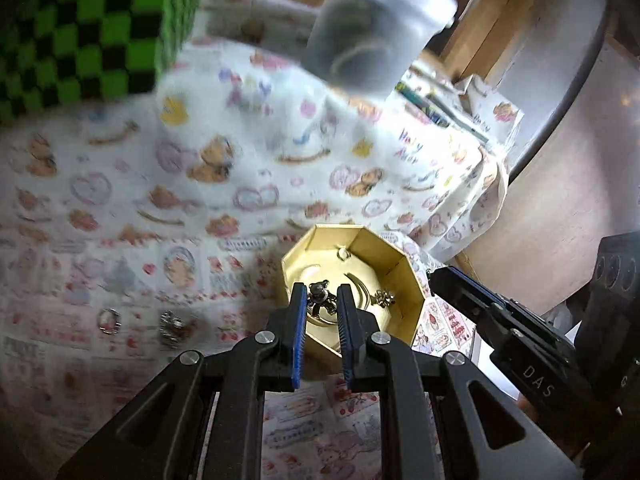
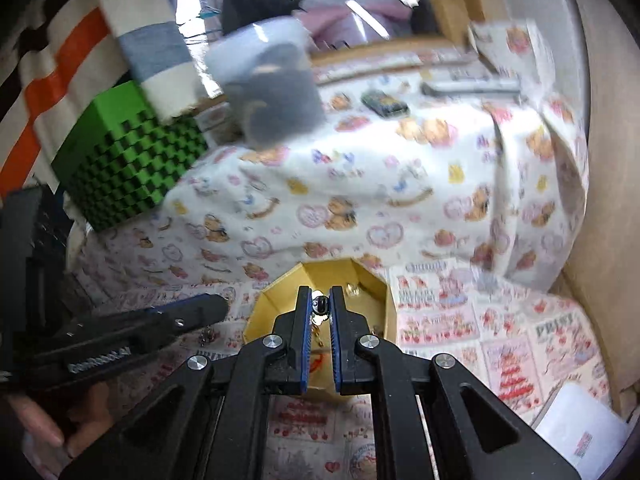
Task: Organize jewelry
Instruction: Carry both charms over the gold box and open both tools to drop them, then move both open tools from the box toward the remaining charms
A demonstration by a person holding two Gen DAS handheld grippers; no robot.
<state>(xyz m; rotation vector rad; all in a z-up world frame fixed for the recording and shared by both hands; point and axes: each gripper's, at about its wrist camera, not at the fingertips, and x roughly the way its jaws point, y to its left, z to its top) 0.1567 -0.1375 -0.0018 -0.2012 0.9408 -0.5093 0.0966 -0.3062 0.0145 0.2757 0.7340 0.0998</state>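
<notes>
Underneath, a cartoon-print cloth (image 1: 120, 200) covers the table beside a green checkered box (image 1: 80, 28).

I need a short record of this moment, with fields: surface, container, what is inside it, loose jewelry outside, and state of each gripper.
surface: patterned cloth with bears and hearts
container: gold octagonal box, open, no lid in view
inside: small bear charm, a gold charm, a small ring
outside: two rings on the cloth, left of the box
left gripper: jaws nearly shut, in front of the box; a grip cannot be told
right gripper: jaws nearly shut, in front of the box
background: green checkered box, blurred plastic cup
</notes>
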